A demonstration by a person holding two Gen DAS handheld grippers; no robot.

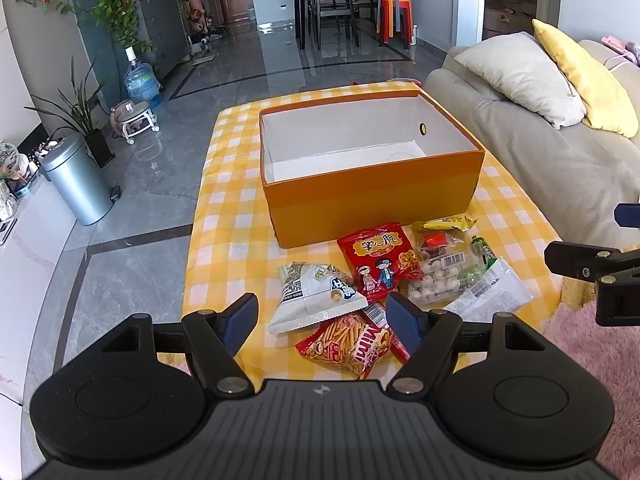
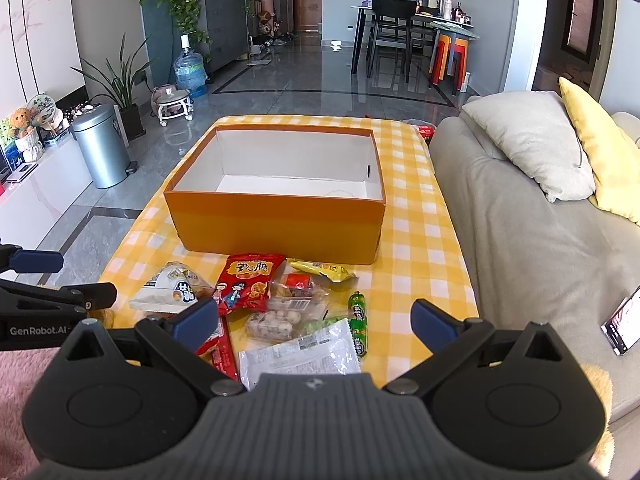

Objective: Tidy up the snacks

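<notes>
An empty orange box with a white inside stands on the yellow checked table. In front of it lies a heap of snacks: a white bag, a red packet, an orange Mimi bag, a clear pack of white balls, a yellow packet, a green sausage and a white flat pack. My left gripper is open above the Mimi bag. My right gripper is open above the heap's near side.
A grey sofa with a beige cushion and a yellow one runs along the table's right side. A phone lies on it. A metal bin and plants stand on the floor at left. A pink rug lies near me.
</notes>
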